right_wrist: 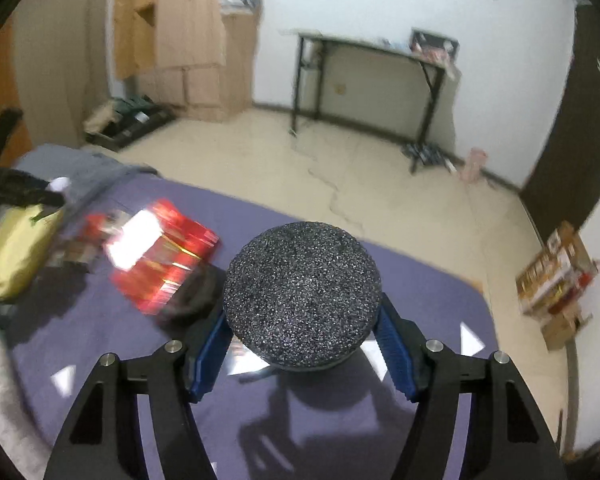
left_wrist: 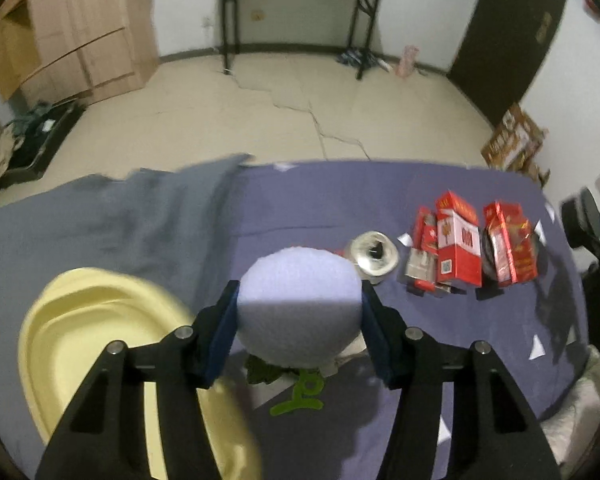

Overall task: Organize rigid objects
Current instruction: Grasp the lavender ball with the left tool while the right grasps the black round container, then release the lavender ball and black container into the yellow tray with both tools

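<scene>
White foam ball (left_wrist: 298,304) raised above purple cloth, dark speckled foam disc (right_wrist: 302,294) likewise, red cartons (left_wrist: 458,248) upright

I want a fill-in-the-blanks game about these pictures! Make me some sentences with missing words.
1. The left claw squeezes a round foam ball coloured ____.
2. The right claw grips a speckled foam disc that is ____ in colour.
3. Left of the white ball lies a basin coloured ____.
4. The boxes standing on the purple cloth are mostly ____.

Missing words: white; black; yellow; red
</scene>
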Demonstrator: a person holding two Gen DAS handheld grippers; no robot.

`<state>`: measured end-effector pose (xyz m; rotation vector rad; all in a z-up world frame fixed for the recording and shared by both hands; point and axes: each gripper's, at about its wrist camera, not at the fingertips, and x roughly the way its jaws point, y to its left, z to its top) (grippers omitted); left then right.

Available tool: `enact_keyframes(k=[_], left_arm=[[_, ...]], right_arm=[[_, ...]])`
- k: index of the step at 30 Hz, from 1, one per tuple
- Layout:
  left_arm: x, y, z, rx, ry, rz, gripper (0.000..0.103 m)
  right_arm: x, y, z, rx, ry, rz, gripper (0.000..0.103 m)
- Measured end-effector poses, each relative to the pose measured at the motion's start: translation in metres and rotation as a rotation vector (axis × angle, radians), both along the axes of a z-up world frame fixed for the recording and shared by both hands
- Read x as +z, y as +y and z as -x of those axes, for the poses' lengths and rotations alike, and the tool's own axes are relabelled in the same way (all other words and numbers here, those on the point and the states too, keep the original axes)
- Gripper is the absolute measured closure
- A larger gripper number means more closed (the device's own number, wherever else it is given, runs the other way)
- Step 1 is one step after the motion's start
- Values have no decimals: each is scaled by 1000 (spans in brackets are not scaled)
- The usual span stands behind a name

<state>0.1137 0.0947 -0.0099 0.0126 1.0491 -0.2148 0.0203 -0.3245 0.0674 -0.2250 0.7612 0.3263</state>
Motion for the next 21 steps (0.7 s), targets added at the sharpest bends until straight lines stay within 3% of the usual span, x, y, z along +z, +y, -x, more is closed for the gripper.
enact_keyframes(k=[4,7,10,14,18,21], left_arm=[[39,60,19,74,-34,17,45],[55,118,30,153,-52,-56,45],[60,175,48,272,-70,-51,45],[31,224,54,382,4,-14,45],[-11,244,51,383,43,9,45],[-38,243,43,359,58,-4,45]], right_arm=[[46,35,19,139,17,-139,36],[74,110,25,298,24,-198,36],[77,193,29,447,59,-213,36],[25,318,32,603,172,-143,36],[-30,399,39,646,260,-93,36],[-68,444,44,664,287,18,36]])
